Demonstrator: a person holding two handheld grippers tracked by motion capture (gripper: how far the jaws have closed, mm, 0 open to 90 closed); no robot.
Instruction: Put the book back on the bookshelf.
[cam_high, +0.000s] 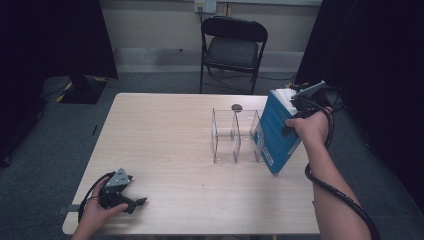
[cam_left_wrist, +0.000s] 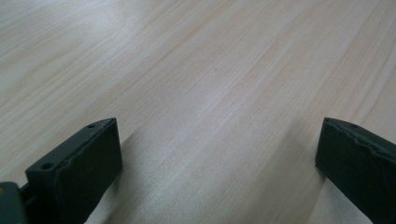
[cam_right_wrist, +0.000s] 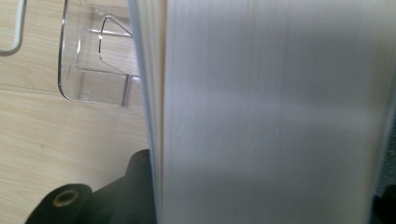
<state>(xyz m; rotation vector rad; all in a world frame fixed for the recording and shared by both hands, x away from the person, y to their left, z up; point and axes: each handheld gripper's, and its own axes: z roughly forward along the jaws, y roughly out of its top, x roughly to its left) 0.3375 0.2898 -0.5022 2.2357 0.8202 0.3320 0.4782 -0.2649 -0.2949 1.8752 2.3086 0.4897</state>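
Upright, slightly tilted, blue book (cam_high: 276, 131) stands spine-vertical.

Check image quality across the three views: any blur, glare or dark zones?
High view: dim, corners near black, clear plastic divider rack hard to read against the pale wooden table. Left gripper view: evenly lit, soft sheen on the wood, black fingers slightly soft. Right gripper view: white page edge of the blue-covered book too close, blurred; rack behind sharper.
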